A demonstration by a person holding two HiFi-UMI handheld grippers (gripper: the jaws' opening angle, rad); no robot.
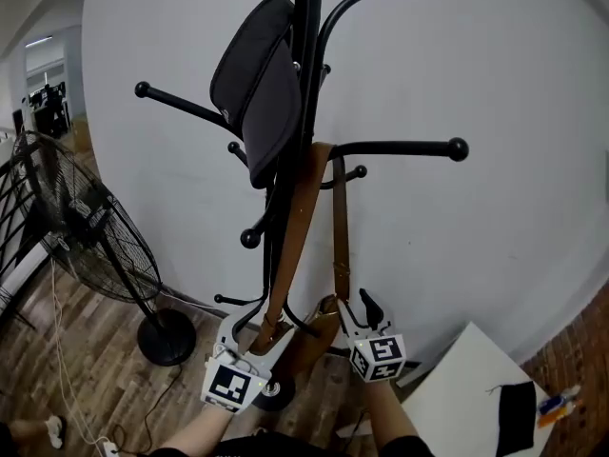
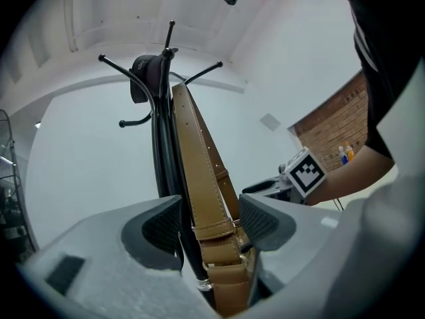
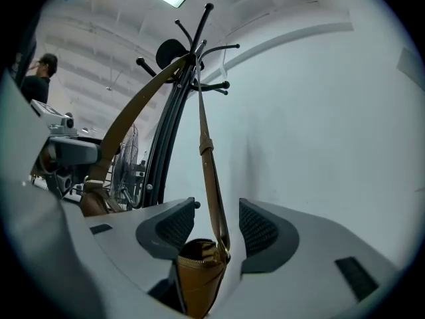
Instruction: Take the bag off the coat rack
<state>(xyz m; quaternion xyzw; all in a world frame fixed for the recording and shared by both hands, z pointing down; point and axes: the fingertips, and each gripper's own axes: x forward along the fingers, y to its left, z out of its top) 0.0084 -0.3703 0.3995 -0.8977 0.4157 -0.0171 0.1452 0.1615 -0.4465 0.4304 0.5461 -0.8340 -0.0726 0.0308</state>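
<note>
Left gripper (image 2: 211, 219): jaws stood apart with the tan strap (image 2: 198, 158) running up between them. There was a small gap on each side, so no clamp. The strap's lower end met the bag (image 2: 229, 288) low in the throat, under the jaws. The rack (image 2: 158, 148) pole stood straight ahead of the jaws, just behind the strap.

Right gripper (image 3: 216, 228): jaws were wide. The strap's other leg (image 3: 209, 171) rose between them and touched neither. The bag's zipped corner (image 3: 199, 271) sat below them in the throat. It gripped nothing.

From above, the left gripper (image 1: 249, 329) and right gripper (image 1: 362, 310) flanked the bag (image 1: 312, 339), which hung low near the rack's foot. Both strap legs (image 1: 297, 227) climbed from the grippers to a hook (image 1: 400, 148) midway up the rack (image 1: 306, 27), so the bag was still hung. A black pouch (image 1: 262, 84) sat on a higher hook.

A fan (image 1: 90, 227) stood on the wood floor (image 1: 95, 369) left of the left gripper. A white table (image 1: 457, 388) stood right of the right gripper. A pale wall (image 1: 514, 84) was behind the rack.
</note>
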